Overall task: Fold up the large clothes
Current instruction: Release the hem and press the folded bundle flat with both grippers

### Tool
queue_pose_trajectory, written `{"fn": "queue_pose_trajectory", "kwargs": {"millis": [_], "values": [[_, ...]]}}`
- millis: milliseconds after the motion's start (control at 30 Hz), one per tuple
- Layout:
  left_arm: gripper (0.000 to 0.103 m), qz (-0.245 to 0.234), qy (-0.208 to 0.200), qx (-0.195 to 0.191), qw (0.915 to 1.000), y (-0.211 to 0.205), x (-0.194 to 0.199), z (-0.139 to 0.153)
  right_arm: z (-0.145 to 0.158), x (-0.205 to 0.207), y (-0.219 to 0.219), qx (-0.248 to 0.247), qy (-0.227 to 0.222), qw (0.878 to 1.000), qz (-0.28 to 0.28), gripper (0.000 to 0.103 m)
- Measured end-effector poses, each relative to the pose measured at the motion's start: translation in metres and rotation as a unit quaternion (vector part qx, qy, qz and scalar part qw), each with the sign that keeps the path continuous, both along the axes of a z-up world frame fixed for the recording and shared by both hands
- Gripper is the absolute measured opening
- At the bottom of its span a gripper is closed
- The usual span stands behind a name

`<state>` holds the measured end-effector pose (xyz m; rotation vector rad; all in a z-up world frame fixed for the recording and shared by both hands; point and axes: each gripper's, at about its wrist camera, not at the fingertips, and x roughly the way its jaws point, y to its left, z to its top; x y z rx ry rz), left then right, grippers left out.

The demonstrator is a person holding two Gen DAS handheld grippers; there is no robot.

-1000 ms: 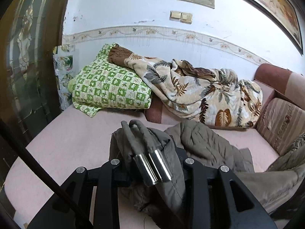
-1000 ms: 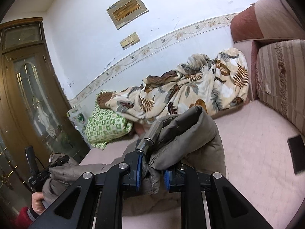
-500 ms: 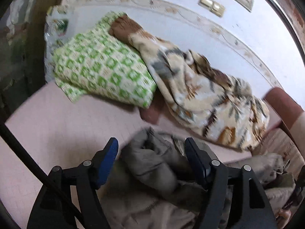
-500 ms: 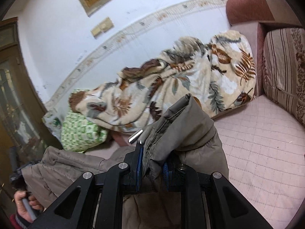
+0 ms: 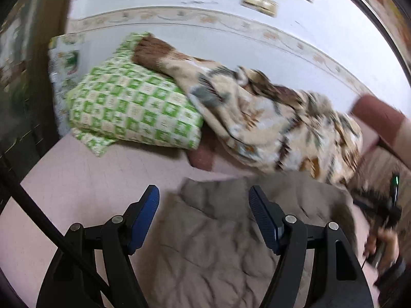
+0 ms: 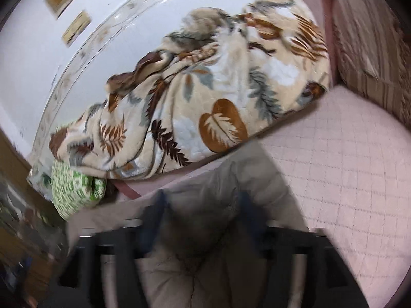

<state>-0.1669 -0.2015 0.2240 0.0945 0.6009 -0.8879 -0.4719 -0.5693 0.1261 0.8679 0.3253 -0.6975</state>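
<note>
1. My left gripper (image 5: 203,213) stands wide, pads clear of the grey padded jacket (image 5: 231,231) below.
2. My right gripper (image 6: 200,213) is opening, jacket (image 6: 213,231) between, unpinched.
3. Jacket spreads along the pink sofa seat (image 6: 346,179); its long axis runs between both grippers.

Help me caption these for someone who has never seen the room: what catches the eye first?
The leaf-patterned blanket heaped along the white wall at the back of the pink bed stands out most. At its end lies a green-checked pillow. In front, an olive-grey padded jacket is spread on the bed between the open blue-padded fingers of the left tool.
</note>
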Motion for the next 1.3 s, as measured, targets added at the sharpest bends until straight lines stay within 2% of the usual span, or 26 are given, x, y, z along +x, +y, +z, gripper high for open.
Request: {"fn": "queue_pose_trajectory", "kwargs": {"millis": [67, 133, 300, 367, 400, 467, 533, 600, 633, 700, 767, 867, 1000, 1133, 1200, 1300], "values": [[0.071, -0.029, -0.008, 0.016, 0.9994, -0.012, -0.021, -0.007, 0.005, -0.016, 0.003, -0.005, -0.030, 1.000, -0.003, 0.080], [0.071, -0.057, -0.015, 0.031, 0.9978, -0.023, -0.040, -0.016, 0.012, -0.031, 0.015, -0.017, -0.031, 0.999, 0.012, 0.080], [0.071, -0.125, -0.054, 0.076, 0.9878, -0.051, -0.101, -0.051, 0.011, -0.032, 0.079, -0.074, 0.021, 0.993, 0.087, 0.080], [0.071, -0.148, -0.078, 0.103, 0.9805, -0.067, -0.125, -0.072, 0.001, -0.025, 0.110, -0.101, 0.046, 0.986, 0.123, 0.080], [0.071, -0.153, -0.084, 0.112, 0.9783, -0.074, -0.130, -0.081, -0.006, -0.017, 0.128, -0.121, 0.073, 0.981, 0.135, 0.080], [0.071, -0.158, -0.095, 0.134, 0.9737, -0.093, -0.135, -0.100, -0.016, -0.003, 0.146, -0.152, 0.096, 0.971, 0.157, 0.080], [0.071, -0.146, -0.091, 0.153, 0.9731, -0.110, -0.125, -0.116, -0.029, 0.017, 0.157, -0.166, 0.125, 0.962, 0.176, 0.080], [0.072, -0.144, -0.054, 0.164, 0.9744, -0.125, -0.109, -0.127, -0.039, 0.030, 0.157, -0.176, 0.141, 0.958, 0.177, 0.080], [0.077, -0.142, -0.042, 0.168, 0.9746, -0.131, -0.102, -0.131, -0.045, 0.039, 0.155, -0.179, 0.155, 0.955, 0.177, 0.080], [0.082, -0.136, -0.019, 0.179, 0.9741, -0.144, -0.088, -0.142, -0.062, 0.052, 0.143, -0.173, 0.188, 0.952, 0.169, 0.080], [0.085, -0.142, 0.005, 0.185, 0.9726, -0.154, -0.075, -0.153, -0.082, 0.059, 0.127, -0.148, 0.197, 0.954, 0.171, 0.080], [0.089, -0.145, 0.015, 0.191, 0.9708, -0.166, -0.065, -0.165, -0.099, 0.066, 0.110, -0.122, 0.199, 0.955, 0.181, 0.082], [0.095, -0.142, 0.025, 0.198, 0.9695, -0.184, -0.050, -0.179, -0.111, 0.076, 0.097, -0.094, 0.208, 0.957, 0.179, 0.084], [0.097, -0.128, 0.022, 0.222, 0.9663, -0.190, -0.053, -0.174, -0.107, 0.083, 0.092, -0.076, 0.232, 0.953, 0.177, 0.085], [0.092, -0.120, 0.011, 0.201, 0.9722, -0.171, -0.065, -0.157, -0.095, 0.069, 0.098, -0.066, 0.205, 0.962, 0.165, 0.085], [0.092, -0.132, -0.013, 0.146, 0.9804, -0.118, -0.086, -0.130, -0.074, 0.034, 0.121, -0.075, 0.153, 0.973, 0.154, 0.086]]}}
